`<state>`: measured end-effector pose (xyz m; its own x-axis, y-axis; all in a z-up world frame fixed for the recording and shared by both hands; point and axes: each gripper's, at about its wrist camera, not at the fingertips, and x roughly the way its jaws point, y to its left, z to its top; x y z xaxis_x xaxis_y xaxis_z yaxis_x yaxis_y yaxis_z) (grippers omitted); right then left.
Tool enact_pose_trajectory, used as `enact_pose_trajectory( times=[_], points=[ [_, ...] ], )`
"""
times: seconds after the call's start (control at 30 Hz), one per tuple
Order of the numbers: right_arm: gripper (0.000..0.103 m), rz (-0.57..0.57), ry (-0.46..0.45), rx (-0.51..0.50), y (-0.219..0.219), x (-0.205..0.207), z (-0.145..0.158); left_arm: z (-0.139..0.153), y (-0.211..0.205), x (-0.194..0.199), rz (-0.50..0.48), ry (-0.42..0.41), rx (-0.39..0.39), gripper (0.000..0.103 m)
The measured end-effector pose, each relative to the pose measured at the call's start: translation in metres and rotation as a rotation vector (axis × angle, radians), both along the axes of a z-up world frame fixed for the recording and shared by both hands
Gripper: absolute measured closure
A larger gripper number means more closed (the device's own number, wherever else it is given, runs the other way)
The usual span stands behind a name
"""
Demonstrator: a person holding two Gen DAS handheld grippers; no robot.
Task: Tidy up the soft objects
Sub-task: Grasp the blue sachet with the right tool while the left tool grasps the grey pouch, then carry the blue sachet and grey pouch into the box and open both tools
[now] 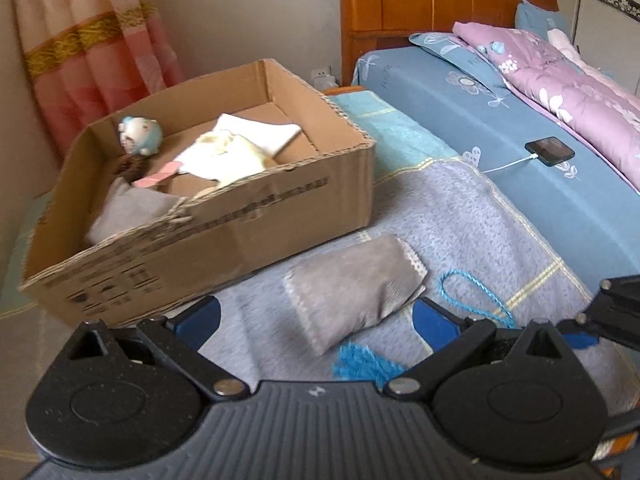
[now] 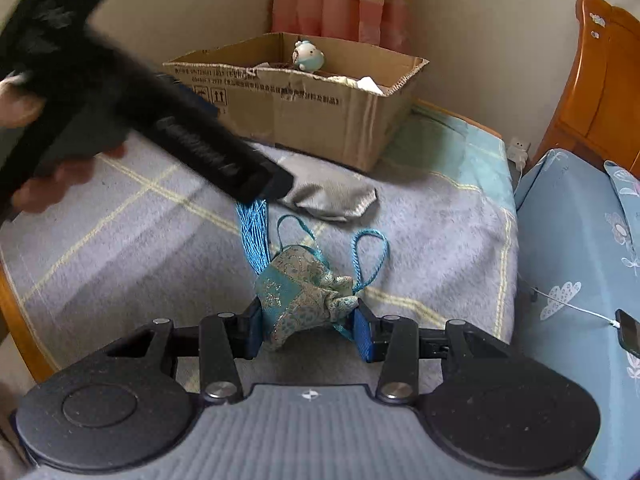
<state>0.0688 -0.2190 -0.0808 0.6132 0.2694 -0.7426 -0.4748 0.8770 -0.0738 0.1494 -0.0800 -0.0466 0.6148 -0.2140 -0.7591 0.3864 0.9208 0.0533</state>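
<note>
A grey folded cloth (image 1: 352, 288) lies on the grey blanket just ahead of my open left gripper (image 1: 316, 316), between its blue pads; it also shows in the right wrist view (image 2: 332, 200). My right gripper (image 2: 308, 324) is shut on a teal brocade pouch (image 2: 300, 292) with blue cords and a tassel (image 2: 252, 236). A cardboard box (image 1: 240, 216) behind holds a round blue plush toy (image 1: 140, 134), white cloths (image 1: 240, 140) and a grey cloth (image 1: 128, 208). The left gripper's body (image 2: 160, 120) crosses the right wrist view.
The blanket (image 1: 460, 208) covers a low wooden-edged surface. A bed with a blue sheet (image 1: 520, 128), a purple quilt (image 1: 560, 72) and a charging phone (image 1: 550, 151) stands to the right. A curtain (image 1: 92, 36) hangs behind the box.
</note>
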Motion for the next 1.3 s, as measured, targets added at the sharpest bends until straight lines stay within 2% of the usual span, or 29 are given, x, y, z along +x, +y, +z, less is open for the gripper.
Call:
enact_pose_trajectory(
  times=[0.2,0.37,0.7,0.8,0.97,1.17,1.3],
  points=[
    [0.054,-0.008,-0.004,0.02,-0.011,-0.001,0.0,-0.015,-0.015,0.016,-0.004,0.05,-0.02,0.001],
    [0.054,0.001,-0.009,0.03,-0.013,-0.001,0.0,-0.027,-0.018,0.026,0.028,0.101,-0.028,0.001],
    [0.054,0.012,-0.012,0.052,-0.017,0.001,-0.002,-0.027,-0.03,0.032,0.072,0.081,-0.031,0.001],
    [0.054,0.012,-0.012,0.052,-0.017,0.001,-0.002,-0.026,-0.032,0.031,0.081,0.077,-0.04,0.005],
    [0.054,0.009,-0.012,0.047,-0.017,0.001,-0.002,-0.02,-0.032,0.027,0.065,0.065,-0.058,0.029],
    [0.054,0.007,-0.013,0.037,-0.015,0.001,-0.001,-0.013,-0.02,0.021,0.052,0.054,-0.089,0.048],
    [0.054,0.007,-0.013,0.032,-0.015,0.001,-0.001,-0.01,-0.008,0.016,0.062,0.046,-0.059,0.049]
  ],
)
